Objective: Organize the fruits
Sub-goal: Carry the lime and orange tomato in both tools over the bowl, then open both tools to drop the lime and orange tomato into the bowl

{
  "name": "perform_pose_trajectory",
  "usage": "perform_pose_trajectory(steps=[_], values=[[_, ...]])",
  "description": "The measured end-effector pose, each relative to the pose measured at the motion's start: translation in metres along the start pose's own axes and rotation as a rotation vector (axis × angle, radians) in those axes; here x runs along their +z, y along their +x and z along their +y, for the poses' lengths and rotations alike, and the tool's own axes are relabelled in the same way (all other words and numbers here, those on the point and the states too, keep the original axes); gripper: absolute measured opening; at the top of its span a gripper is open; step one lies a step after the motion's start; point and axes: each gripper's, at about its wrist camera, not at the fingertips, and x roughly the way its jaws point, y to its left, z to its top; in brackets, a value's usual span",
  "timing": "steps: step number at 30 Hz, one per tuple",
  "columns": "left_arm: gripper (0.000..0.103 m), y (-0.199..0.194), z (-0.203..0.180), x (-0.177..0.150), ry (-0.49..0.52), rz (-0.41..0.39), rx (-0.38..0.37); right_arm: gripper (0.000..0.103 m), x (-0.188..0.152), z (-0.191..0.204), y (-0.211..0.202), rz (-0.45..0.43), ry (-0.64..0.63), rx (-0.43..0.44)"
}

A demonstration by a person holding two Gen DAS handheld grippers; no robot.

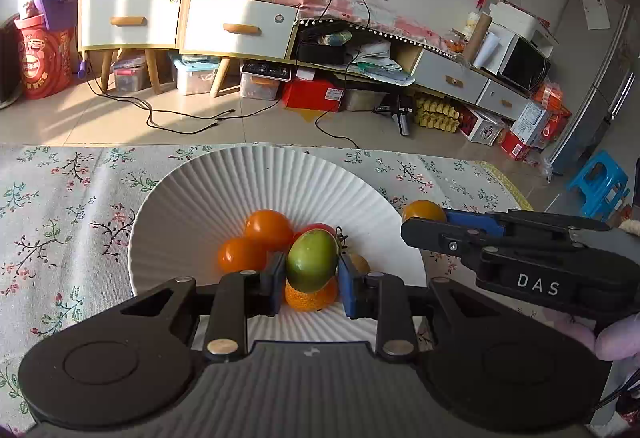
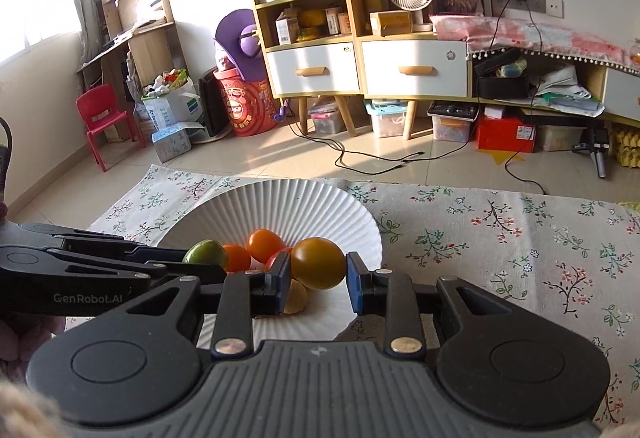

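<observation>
Fruit is mostly gathered already: the ribbed white plate (image 1: 192, 190) on the floral surface (image 1: 60, 198) holds two orange fruits (image 1: 269, 228) at about ten o'clock of its middle, a red one (image 1: 318, 228) behind, and an orange piece (image 1: 310, 298) lying low near the six o'clock rim. Two fruits are not yet set down, so I judge the task to be near its end, with only these placements left, as far as these views show.

The left gripper (image 1: 310, 274) is clamped on a green fruit (image 1: 312, 260), held above the plate's near half, just over the orange piece. The right gripper (image 2: 318, 274) is clamped on a yellow-orange fruit (image 2: 319, 263); in the left wrist view it comes in from three o'clock and the fruit sits at the plate's right rim.

Both grippers slant downward toward the plate, side by side, their tips close but apart. A gloved hand (image 1: 618, 338) shows behind the right gripper. No other loose fruit is visible on the surface.
</observation>
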Motion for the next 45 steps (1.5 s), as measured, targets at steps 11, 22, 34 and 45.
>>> perform_pose_trajectory(steps=[11, 22, 34, 45], values=[[0.028, 0.017, 0.009, 0.002, -0.065, 0.051, 0.002, 0.026, 0.005, -0.015, 0.020, 0.027, 0.069, 0.035], [0.028, 0.013, 0.006, 0.008, -0.054, 0.078, 0.005, 0.027, 0.012, -0.016, 0.042, 0.064, 0.102, 0.075], [0.035, 0.011, 0.016, 0.005, -0.078, 0.062, -0.047, 0.030, 0.017, -0.011, 0.056, 0.102, 0.118, 0.092], [0.067, -0.009, 0.012, -0.003, 0.016, -0.005, -0.001, 0.040, 0.022, -0.007, 0.047, 0.092, 0.116, 0.072]])
